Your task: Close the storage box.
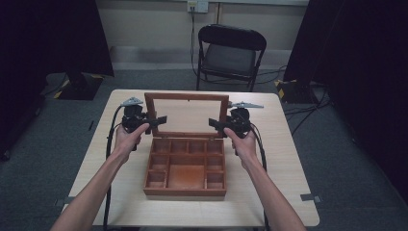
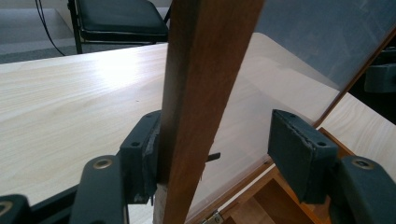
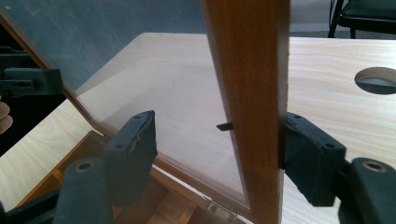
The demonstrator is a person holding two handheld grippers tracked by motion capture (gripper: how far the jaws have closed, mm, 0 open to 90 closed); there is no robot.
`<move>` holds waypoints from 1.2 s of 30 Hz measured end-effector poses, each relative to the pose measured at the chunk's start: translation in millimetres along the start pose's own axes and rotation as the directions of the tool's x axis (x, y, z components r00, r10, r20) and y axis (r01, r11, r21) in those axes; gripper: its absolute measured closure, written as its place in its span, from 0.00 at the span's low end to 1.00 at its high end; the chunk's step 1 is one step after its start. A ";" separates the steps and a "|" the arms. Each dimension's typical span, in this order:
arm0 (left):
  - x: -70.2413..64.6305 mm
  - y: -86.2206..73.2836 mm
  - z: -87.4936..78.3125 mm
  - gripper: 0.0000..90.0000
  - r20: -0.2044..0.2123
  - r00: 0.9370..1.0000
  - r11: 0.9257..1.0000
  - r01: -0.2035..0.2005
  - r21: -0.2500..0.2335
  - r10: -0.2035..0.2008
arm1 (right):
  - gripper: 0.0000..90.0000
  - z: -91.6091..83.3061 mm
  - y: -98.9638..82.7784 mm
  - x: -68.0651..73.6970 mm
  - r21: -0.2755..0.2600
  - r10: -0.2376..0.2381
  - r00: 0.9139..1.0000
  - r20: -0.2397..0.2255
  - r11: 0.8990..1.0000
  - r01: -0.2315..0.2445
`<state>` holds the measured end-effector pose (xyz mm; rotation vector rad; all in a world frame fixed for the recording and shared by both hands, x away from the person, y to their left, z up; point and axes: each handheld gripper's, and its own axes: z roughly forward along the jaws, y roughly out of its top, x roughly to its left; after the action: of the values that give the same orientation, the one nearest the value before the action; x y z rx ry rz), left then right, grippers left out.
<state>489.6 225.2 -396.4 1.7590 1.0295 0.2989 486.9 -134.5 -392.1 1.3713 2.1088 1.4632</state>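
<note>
Nothing to read here: no lettering, label, brand mark or number can be made out anywhere, on the wooden box (image 1: 185, 166), on its glass lid (image 1: 187, 114) or on the table (image 1: 288, 173). The wall plate (image 1: 197, 5) at the back is too small to tell any print.

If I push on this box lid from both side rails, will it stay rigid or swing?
The lid will probably swing rather than flex: hinges join it to the box. Its wooden rails look stiff. The clear pane may be fragile, so press the frame only.
</note>
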 end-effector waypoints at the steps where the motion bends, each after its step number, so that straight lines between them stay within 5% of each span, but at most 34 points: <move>1: 0.2 -0.7 -1.5 0.41 0.008 1.000 1.000 0.005 -0.002 -0.005 | 0.34 -0.5 -0.2 0.6 -0.004 0.003 1.000 -0.001 1.000 -0.003; 36: -0.7 -4.0 -27.5 0.50 0.077 0.997 0.999 -0.021 -0.045 0.025 | 0.40 -15.8 -6.1 5.6 -0.007 0.001 1.000 -0.021 1.000 -0.001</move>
<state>470.0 242.9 -387.5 1.7302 0.9410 0.2635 470.5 -140.1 -388.0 1.3609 2.1140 1.4903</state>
